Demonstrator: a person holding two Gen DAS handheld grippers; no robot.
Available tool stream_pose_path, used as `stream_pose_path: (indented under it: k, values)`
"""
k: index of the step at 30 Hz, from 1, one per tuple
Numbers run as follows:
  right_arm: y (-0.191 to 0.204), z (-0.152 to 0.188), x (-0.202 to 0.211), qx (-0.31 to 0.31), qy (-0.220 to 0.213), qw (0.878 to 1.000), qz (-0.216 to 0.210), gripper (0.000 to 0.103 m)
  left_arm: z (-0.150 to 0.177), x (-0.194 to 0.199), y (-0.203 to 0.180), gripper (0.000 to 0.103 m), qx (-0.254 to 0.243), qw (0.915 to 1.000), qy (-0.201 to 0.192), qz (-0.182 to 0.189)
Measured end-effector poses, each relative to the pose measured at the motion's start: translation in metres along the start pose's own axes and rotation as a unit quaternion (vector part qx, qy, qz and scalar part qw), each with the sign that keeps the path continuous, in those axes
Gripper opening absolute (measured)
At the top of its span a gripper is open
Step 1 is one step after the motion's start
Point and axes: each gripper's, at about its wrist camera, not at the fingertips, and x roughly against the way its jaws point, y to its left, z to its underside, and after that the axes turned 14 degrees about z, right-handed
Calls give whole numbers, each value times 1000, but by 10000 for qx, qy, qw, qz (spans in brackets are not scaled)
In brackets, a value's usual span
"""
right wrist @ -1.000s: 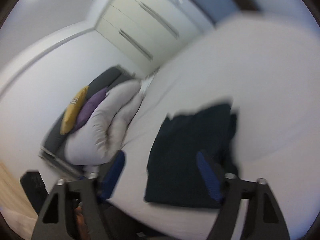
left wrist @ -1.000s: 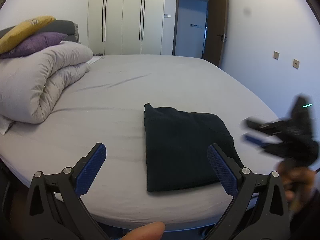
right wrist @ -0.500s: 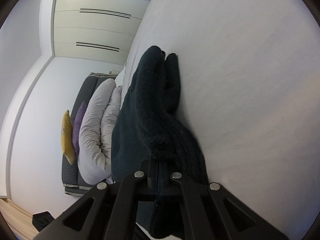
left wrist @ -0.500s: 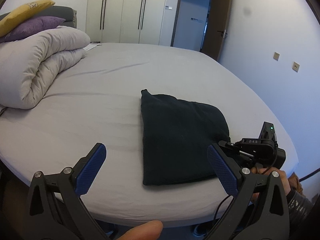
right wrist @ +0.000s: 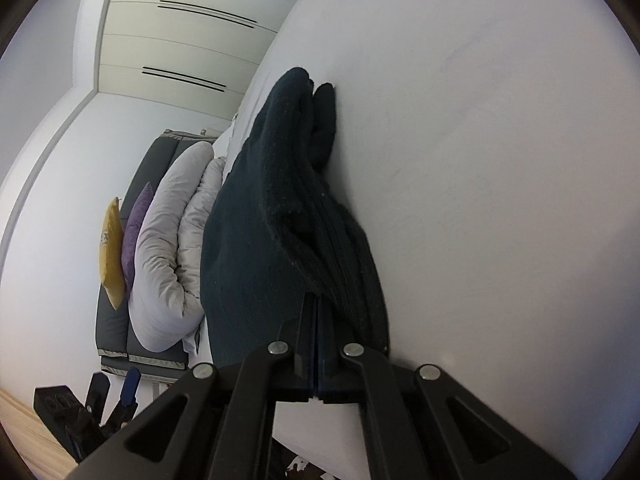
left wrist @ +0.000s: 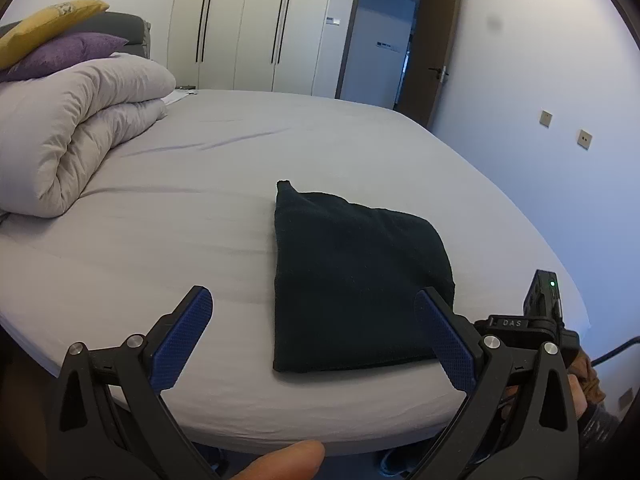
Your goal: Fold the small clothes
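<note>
A dark knitted garment, folded into a rough square, lies on the grey bed sheet close to the near edge. My left gripper hovers open in front of it, blue pads wide apart and empty. My right gripper sits at the garment's near right corner, its tips hidden behind the left finger. In the right wrist view, rolled on its side, the right gripper is shut with the garment's thick edge bunched at its tips.
A rolled pale duvet with a purple pillow and a yellow pillow fills the bed's far left. White wardrobes and an open door stand behind. A thumb shows at the bottom edge.
The right gripper came down from the air to the garment's near right corner, rolled over and went from open to shut on the edge. The left gripper sank slightly and stayed open.
</note>
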Motion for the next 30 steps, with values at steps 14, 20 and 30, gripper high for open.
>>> stream_pose_path:
  k: [14,20,30]
  values:
    - [64,36,137,1504,-2424,9411,1814,94,-1,-12,9,103,-9,9998,158,-135]
    - [141,71,188,2540,-4075,8494,2188,103,-8,-16,9,103,28,9992,337,-214]
    - [202,33,163,2259,-1795,9199,2656,103,-45,-18,-4,103,44,9942,964,-475]
